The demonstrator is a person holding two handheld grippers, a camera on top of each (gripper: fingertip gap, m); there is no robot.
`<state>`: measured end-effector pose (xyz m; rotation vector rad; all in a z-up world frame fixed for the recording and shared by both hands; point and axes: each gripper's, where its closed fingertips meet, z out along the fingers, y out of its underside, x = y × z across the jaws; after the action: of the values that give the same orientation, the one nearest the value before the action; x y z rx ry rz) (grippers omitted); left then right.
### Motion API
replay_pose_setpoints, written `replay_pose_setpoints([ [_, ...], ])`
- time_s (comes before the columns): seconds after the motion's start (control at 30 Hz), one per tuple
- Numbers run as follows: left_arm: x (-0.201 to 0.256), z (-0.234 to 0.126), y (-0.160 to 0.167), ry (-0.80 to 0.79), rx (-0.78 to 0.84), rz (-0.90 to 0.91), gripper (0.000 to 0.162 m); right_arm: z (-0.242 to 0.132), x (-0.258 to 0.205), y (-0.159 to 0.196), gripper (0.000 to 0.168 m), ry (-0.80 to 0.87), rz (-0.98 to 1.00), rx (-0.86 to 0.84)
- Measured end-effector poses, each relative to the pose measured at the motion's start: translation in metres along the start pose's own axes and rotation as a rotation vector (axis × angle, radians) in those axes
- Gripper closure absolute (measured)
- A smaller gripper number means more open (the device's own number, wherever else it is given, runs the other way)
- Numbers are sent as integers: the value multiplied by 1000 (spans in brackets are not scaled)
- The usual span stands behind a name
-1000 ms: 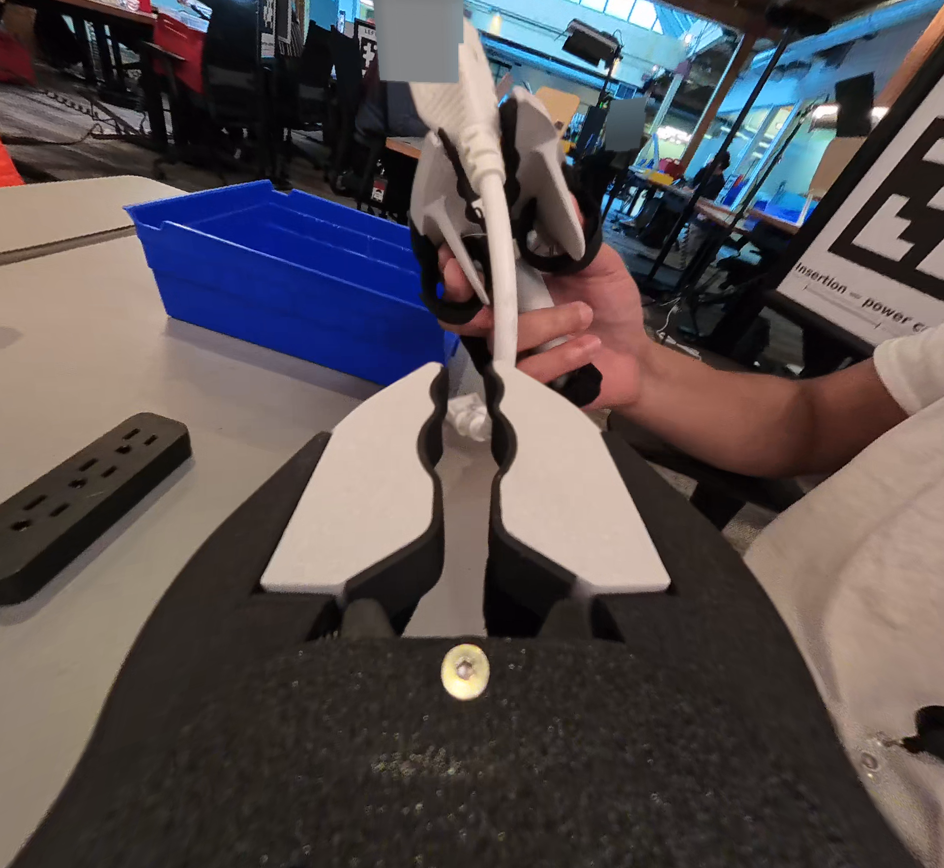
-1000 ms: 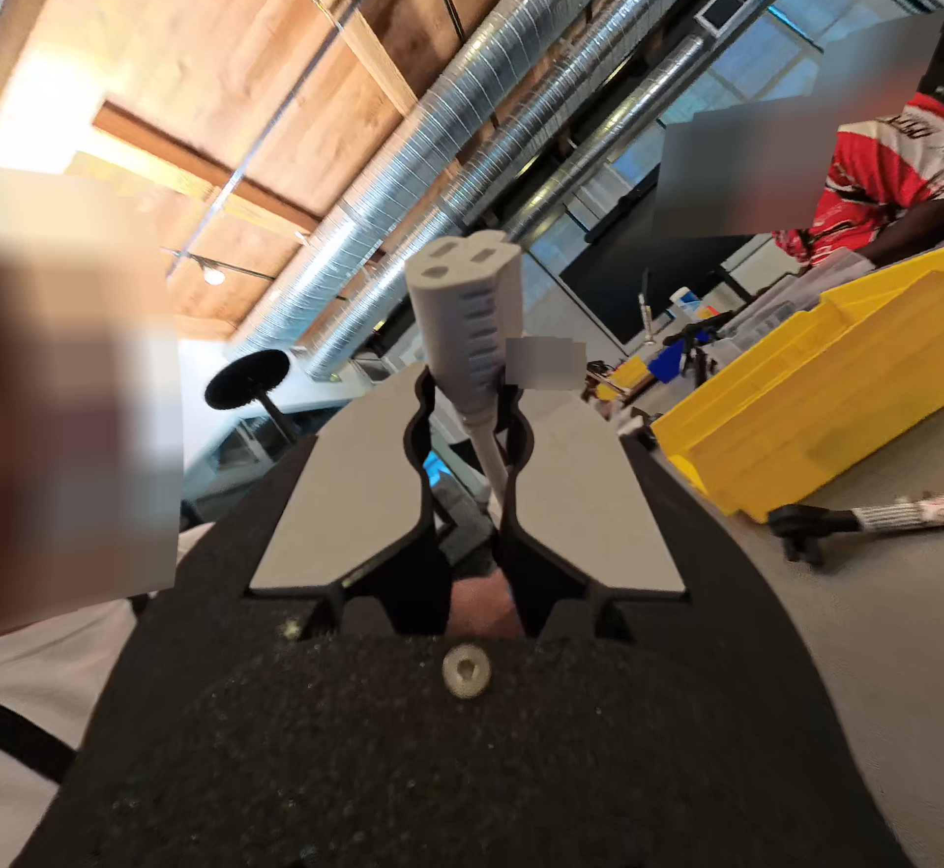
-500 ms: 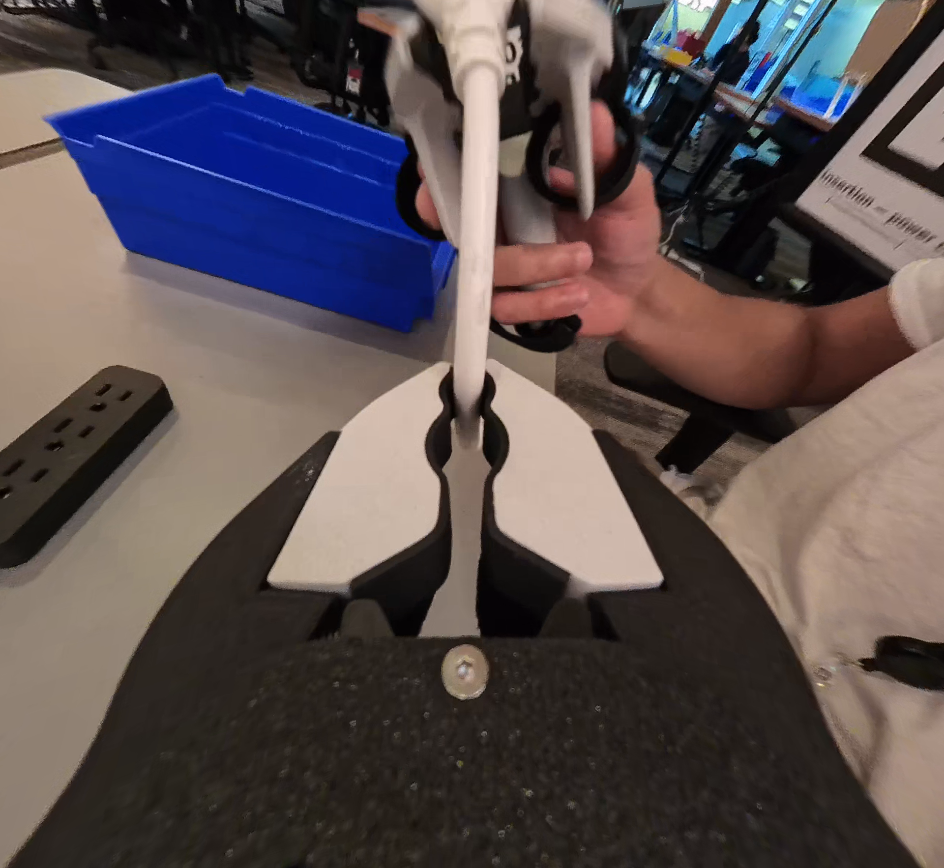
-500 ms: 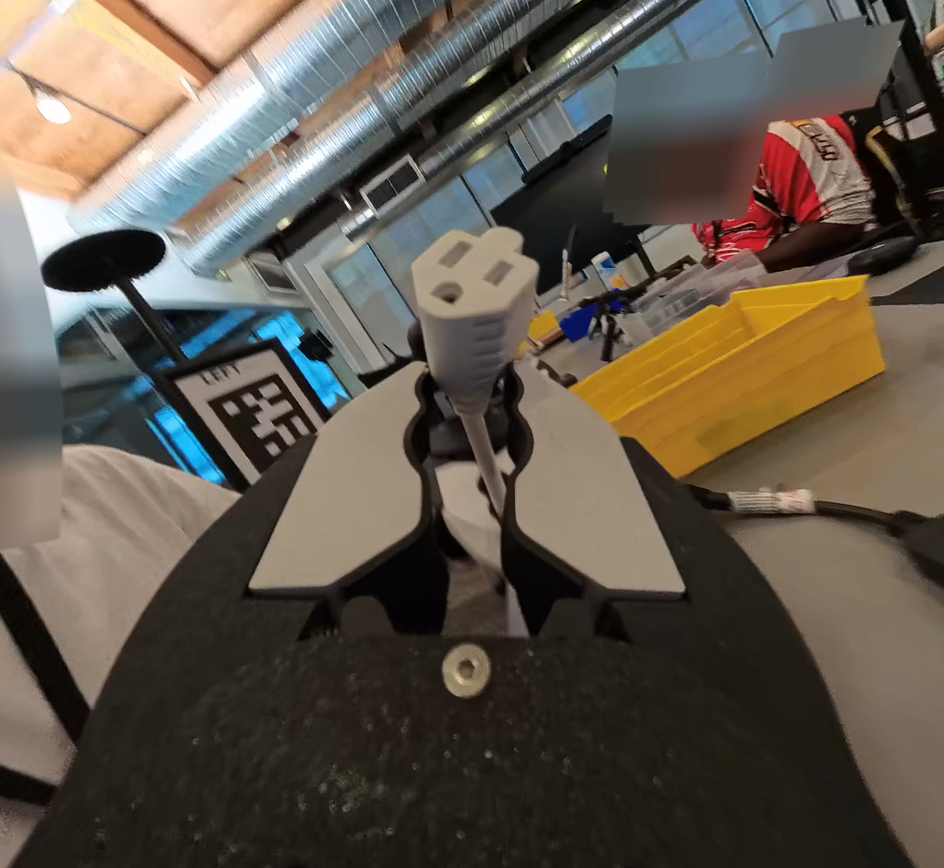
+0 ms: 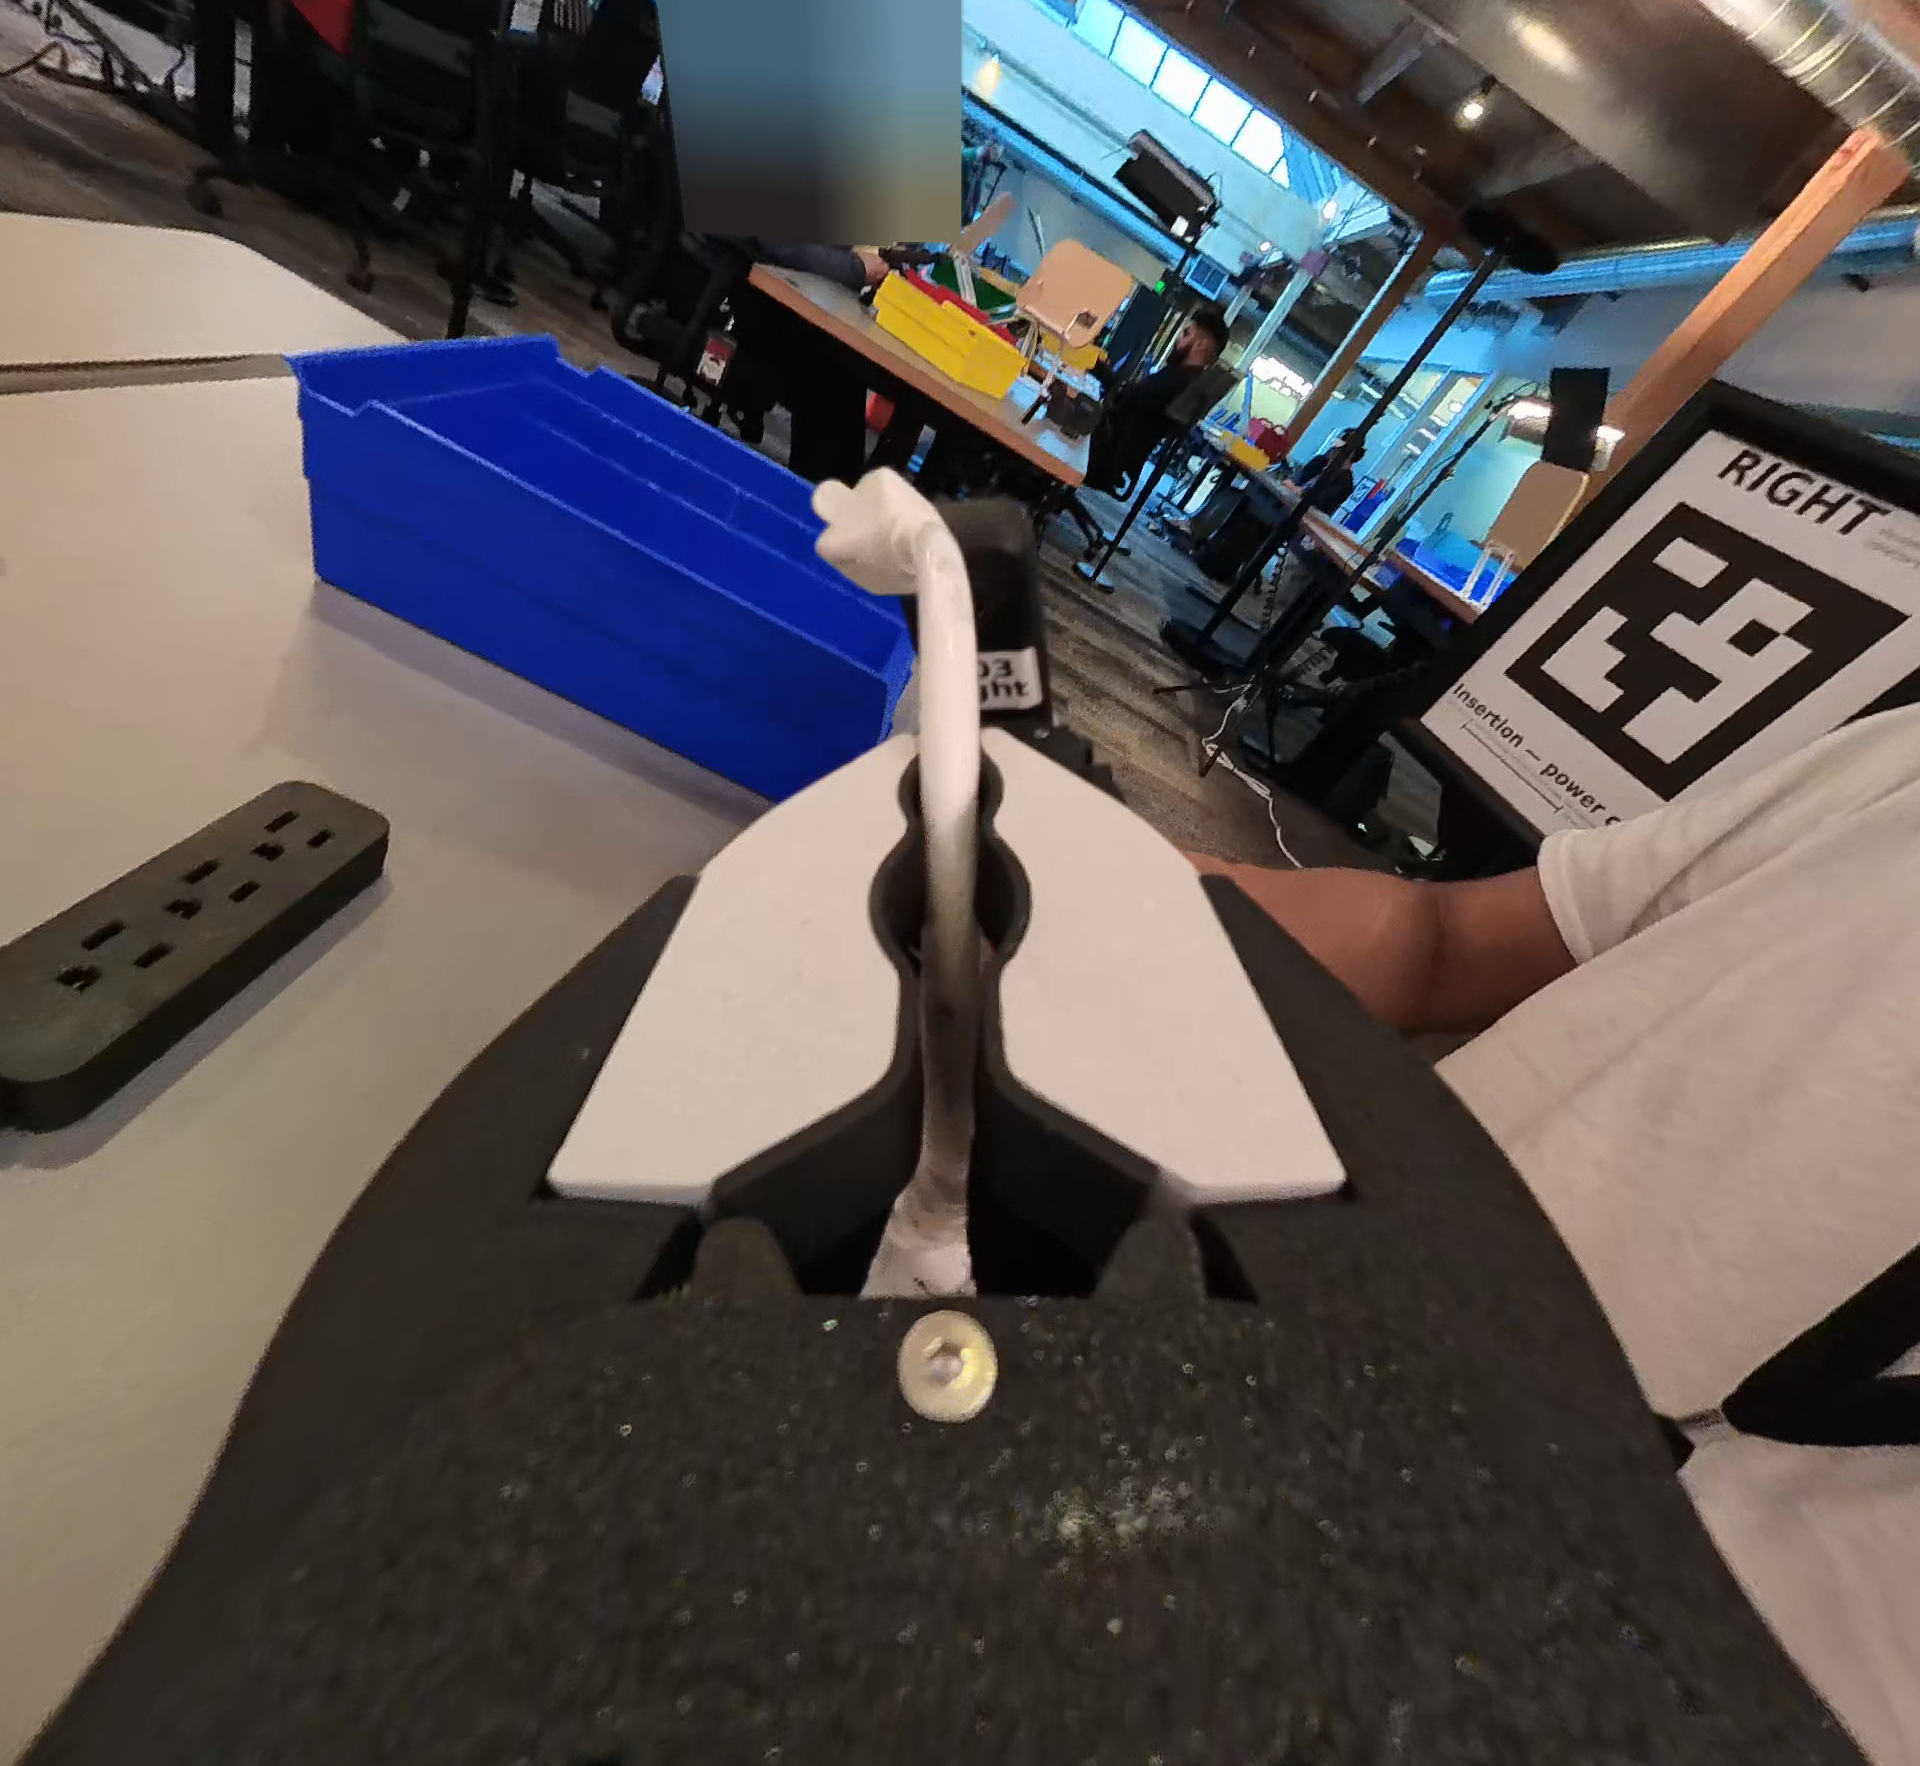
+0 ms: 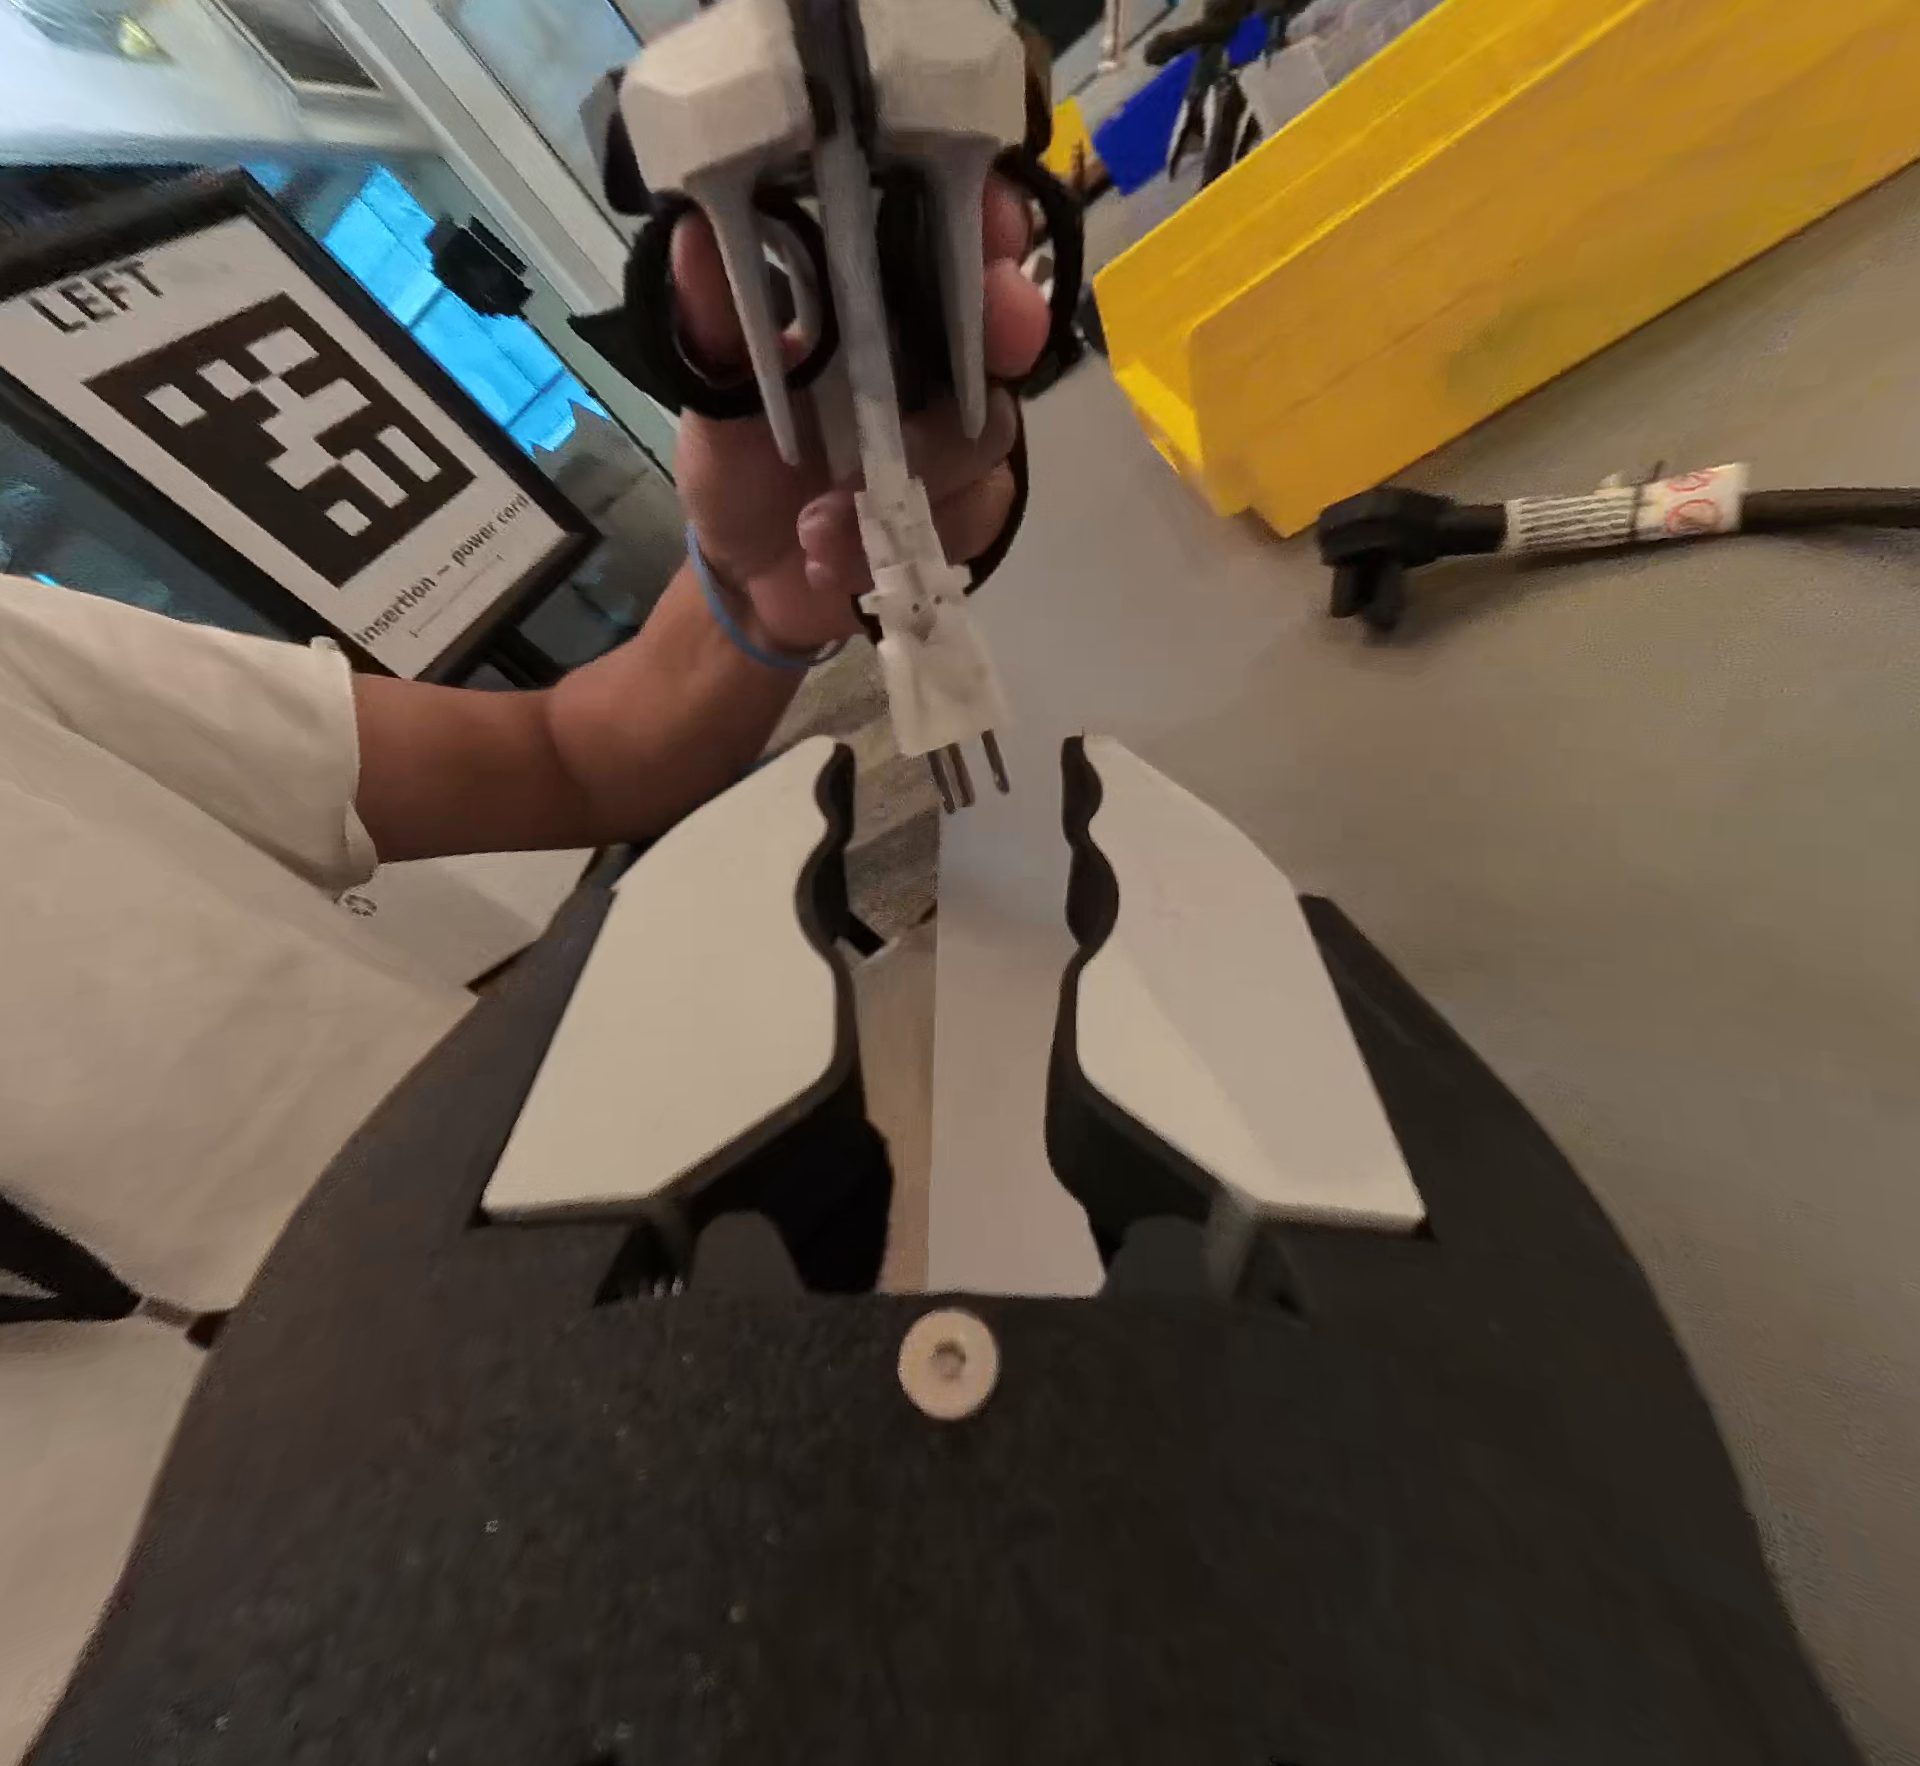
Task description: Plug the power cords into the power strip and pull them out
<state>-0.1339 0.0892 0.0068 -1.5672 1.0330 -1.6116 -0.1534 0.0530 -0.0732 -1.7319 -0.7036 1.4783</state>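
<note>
My left gripper (image 5: pixel 951 771) is shut on a white power cord (image 5: pixel 951 677), which runs up out of the fingers to its plug (image 5: pixel 862 537). The right wrist view shows that gripper (image 6: pixel 873 449) ahead, held by a hand, with the white pronged plug (image 6: pixel 940 688) hanging from it. My right gripper (image 6: pixel 956 760) is open, with nothing in its grasp. The plug's prongs hang just above the gap between its fingertips and touch neither pad. The black power strip (image 5: pixel 187 927) lies on the table to the left. The right gripper's black body (image 5: pixel 1003 594) shows behind the cord.
A blue bin (image 5: pixel 582 542) stands on the table beyond the strip. A yellow bin (image 6: pixel 1507 189) stands at the right, with a black cord's plug (image 6: pixel 1382 542) lying in front of it. Framed marker boards (image 5: pixel 1704 656) (image 6: pixel 281 428) stand at the table's edges. The person's arm (image 6: pixel 540 750) reaches across. The grippers' ends are close to 9 centimetres from one another.
My left gripper closed on the white cord. My right gripper opened, let go of the cord's socket end, and swung down to face the table and the hanging plug.
</note>
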Motion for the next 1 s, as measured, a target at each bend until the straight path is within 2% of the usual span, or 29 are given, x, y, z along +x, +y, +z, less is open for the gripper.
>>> replay_pose_setpoints([
  [0.17, 11, 1, -4, 65, 21, -2, 158, 16, -19, -23, 133, -93, -53, 124],
  [0.37, 17, 0, -9, 97, 71, -5, 159, 14, -20, -27, 137, -39, -180, 148],
  [0.47, 26, -8, -19, 155, 134, -4, 158, 11, -12, -14, 133, -33, -147, 93],
  [0.53, 35, -11, -26, 214, 170, 0, 158, 12, -11, -9, 129, -85, -54, 94],
  [0.6, 41, -8, -24, 232, 144, 15, 158, 15, -21, -12, 128, -181, 20, 121],
  [0.7, 46, 4, -12, 211, 67, 56, 158, 23, -33, -17, 130, -230, -7, 118],
  [0.8, 48, 13, -6, 190, 41, 56, 158, 29, -37, -19, 134, -206, -73, 106],
  [0.87, 45, 15, -6, 162, 33, 71, 158, 28, -38, -22, 144, -197, -96, 123],
  [1.0, 44, 18, -2, 128, 9, 118, 158, 26, -37, -18, 144, -201, -104, 101],
])
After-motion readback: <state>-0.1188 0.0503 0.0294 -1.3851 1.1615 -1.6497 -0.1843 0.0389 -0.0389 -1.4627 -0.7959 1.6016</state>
